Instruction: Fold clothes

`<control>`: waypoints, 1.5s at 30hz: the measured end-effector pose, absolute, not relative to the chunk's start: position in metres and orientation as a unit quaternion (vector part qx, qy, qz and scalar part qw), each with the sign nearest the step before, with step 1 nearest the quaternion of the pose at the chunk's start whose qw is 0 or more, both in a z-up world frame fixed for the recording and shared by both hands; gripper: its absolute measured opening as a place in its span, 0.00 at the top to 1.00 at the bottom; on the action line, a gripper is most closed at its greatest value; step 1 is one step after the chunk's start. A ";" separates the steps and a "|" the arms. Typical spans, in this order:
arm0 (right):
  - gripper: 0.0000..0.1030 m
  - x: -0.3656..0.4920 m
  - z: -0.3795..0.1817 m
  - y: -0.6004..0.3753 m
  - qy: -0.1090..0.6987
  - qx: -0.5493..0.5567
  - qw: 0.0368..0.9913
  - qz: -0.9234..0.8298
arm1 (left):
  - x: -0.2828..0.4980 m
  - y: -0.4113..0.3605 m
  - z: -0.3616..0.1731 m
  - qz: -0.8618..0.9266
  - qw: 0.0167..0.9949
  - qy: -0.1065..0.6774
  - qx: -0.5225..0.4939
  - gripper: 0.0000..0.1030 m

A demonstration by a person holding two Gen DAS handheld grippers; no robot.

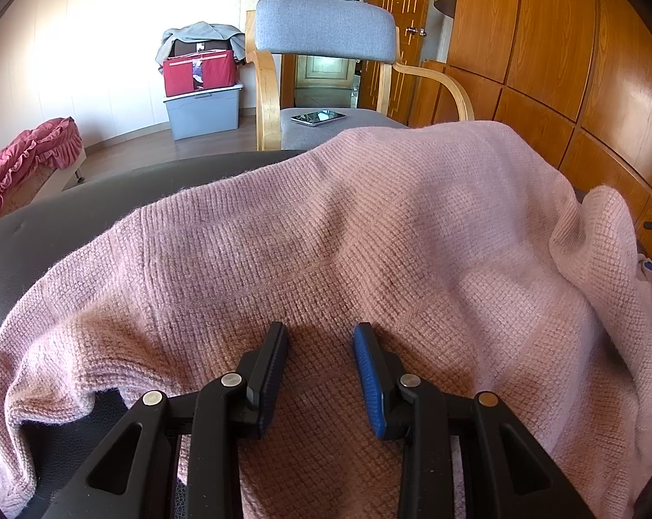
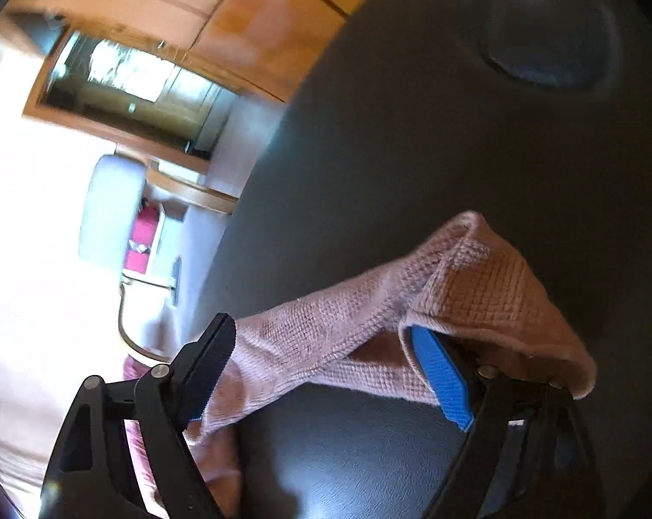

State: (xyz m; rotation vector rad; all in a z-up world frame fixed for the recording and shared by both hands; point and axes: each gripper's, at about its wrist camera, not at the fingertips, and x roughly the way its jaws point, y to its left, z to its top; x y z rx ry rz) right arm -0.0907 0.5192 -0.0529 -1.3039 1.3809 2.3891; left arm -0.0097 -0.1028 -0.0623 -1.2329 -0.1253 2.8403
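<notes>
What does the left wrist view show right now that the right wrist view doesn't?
Only the left wrist view: the sweater's broad body, the left gripper hovering over it with its jaws apart, and a phone on the grey chair's seat.

Only the right wrist view: the right gripper with its jaws wide, a strip of knit lying across the gap and draped over the blue fingertip.

Both: the pink sweater, the dark padded surface, and the wooden panelling.
</notes>
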 end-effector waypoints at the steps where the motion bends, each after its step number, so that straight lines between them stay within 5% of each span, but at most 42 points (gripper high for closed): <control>1: 0.18 -0.090 -0.056 0.519 0.449 -0.438 0.063 0.776 | -0.010 -0.103 -0.062 0.916 0.022 -0.042 -0.398 0.69; 3: 0.24 -0.094 -0.064 0.522 0.450 -0.451 0.082 0.766 | -0.010 -0.104 -0.063 0.916 0.023 -0.044 -0.397 0.69; 5: 0.47 -0.098 -0.065 0.525 0.436 -0.445 0.085 0.778 | -0.010 -0.105 -0.063 0.916 0.024 -0.046 -0.397 0.69; 6: 0.81 -0.101 -0.065 0.527 0.429 -0.442 0.085 0.783 | -0.010 -0.105 -0.063 0.916 0.025 -0.047 -0.397 0.69; 7: 0.92 -0.107 -0.067 0.531 0.423 -0.441 0.082 0.787 | -0.010 -0.105 -0.063 0.916 0.025 -0.047 -0.397 0.69; 11: 0.92 -0.123 -0.049 0.531 0.405 -0.395 0.068 0.822 | -0.010 -0.105 -0.063 0.916 0.026 -0.048 -0.397 0.69; 17: 0.95 -0.108 0.028 0.493 0.238 -0.269 0.004 0.933 | -0.011 -0.105 -0.064 0.916 0.026 -0.049 -0.397 0.69; 21: 0.94 -0.098 -0.013 0.505 0.297 -0.350 -0.017 0.889 | -0.011 -0.105 -0.064 0.916 0.025 -0.048 -0.397 0.69; 23: 0.88 -0.095 -0.022 0.506 0.303 -0.377 0.003 0.875 | -0.011 -0.104 -0.064 0.916 0.025 -0.048 -0.397 0.69; 28: 0.43 -0.105 -0.031 0.525 0.363 -0.407 0.058 0.836 | -0.012 -0.103 -0.064 0.916 0.024 -0.045 -0.397 0.69; 32: 0.43 -0.121 -0.043 0.540 0.388 -0.427 0.119 0.808 | -0.013 -0.102 -0.064 0.916 0.025 -0.047 -0.397 0.69; 35: 0.54 -0.132 -0.055 0.544 0.388 -0.434 0.141 0.801 | -0.012 -0.103 -0.065 0.916 0.026 -0.050 -0.397 0.69; 36: 0.83 -0.136 -0.054 0.545 0.381 -0.434 0.149 0.803 | -0.012 -0.103 -0.065 0.916 0.027 -0.051 -0.397 0.69; 37: 0.92 -0.139 -0.052 0.545 0.375 -0.434 0.152 0.805 | -0.012 -0.104 -0.065 0.916 0.027 -0.052 -0.397 0.69; 41: 0.93 -0.137 -0.029 0.541 0.407 -0.361 0.080 0.835 | -0.012 -0.105 -0.065 0.916 0.028 -0.055 -0.397 0.69; 45: 0.93 -0.103 0.024 0.531 0.344 -0.240 -0.015 0.908 | -0.012 -0.105 -0.065 0.916 0.028 -0.055 -0.397 0.69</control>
